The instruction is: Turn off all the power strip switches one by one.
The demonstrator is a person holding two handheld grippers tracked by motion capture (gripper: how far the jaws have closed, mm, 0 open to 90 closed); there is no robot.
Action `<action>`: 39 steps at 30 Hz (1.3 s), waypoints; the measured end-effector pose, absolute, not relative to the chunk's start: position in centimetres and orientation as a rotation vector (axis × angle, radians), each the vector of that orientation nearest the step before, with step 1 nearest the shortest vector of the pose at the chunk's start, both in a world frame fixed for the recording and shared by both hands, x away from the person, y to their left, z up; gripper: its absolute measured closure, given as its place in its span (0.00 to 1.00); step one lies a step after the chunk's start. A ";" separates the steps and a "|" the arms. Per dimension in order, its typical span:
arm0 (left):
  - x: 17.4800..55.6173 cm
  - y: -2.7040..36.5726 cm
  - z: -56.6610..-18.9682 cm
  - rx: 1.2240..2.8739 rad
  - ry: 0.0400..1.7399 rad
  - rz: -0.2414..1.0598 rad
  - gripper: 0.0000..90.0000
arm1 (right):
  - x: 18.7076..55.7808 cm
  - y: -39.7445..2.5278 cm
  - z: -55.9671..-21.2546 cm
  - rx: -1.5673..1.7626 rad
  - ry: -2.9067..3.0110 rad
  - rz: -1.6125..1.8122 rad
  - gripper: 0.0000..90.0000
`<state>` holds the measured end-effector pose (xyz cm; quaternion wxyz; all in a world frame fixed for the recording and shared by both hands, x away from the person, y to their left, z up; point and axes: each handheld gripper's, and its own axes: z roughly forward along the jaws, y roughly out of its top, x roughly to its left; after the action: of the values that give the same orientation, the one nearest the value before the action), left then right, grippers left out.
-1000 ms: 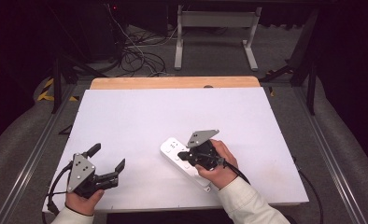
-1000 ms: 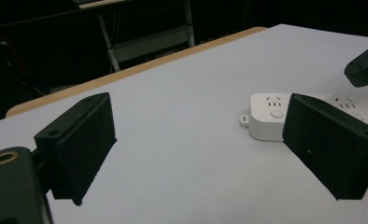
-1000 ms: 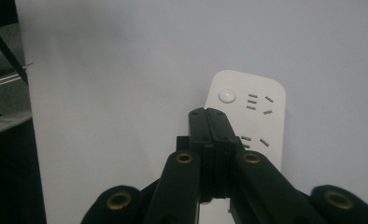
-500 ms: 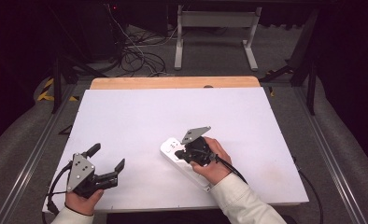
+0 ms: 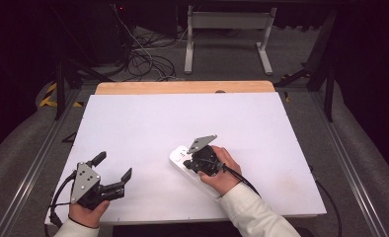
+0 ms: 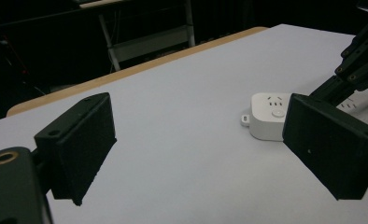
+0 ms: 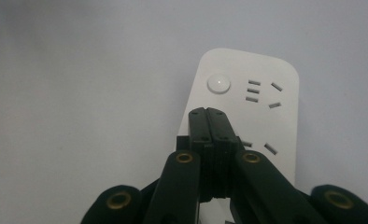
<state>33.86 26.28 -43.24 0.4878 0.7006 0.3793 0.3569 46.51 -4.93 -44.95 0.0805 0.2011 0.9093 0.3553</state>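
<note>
Now right gripper (image 7: 208, 112) pressed shut, empty, over power strip (image 7: 261, 116) — left gripper (image 5: 114, 171) wide, well apart.

A white table (image 5: 182, 123) with a bare wooden strip (image 5: 182, 87) along its twelve o'clock edge is seen from above. A white power strip (image 5: 178, 156) is laid flat on it, at about five o'clock from the centre. The rest of the white surface is left bare.
</note>
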 end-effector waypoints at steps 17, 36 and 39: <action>33.8 26.3 -43.2 1.703 0.923 0.868 0.11 | 46.5 -4.7 -45.4 0.591 2.716 1.053 1.00; 33.8 26.2 -43.2 1.701 0.927 0.867 0.11 | 46.2 -4.5 -45.2 0.597 2.726 0.999 1.00; 33.8 26.2 -43.2 1.699 0.929 0.863 0.11 | 46.2 -4.5 -45.2 0.601 2.726 1.000 1.00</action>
<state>33.82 26.17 -43.23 0.4889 0.6992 0.3821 0.3552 46.25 -4.49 -45.18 0.0879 0.2019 0.9158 0.3359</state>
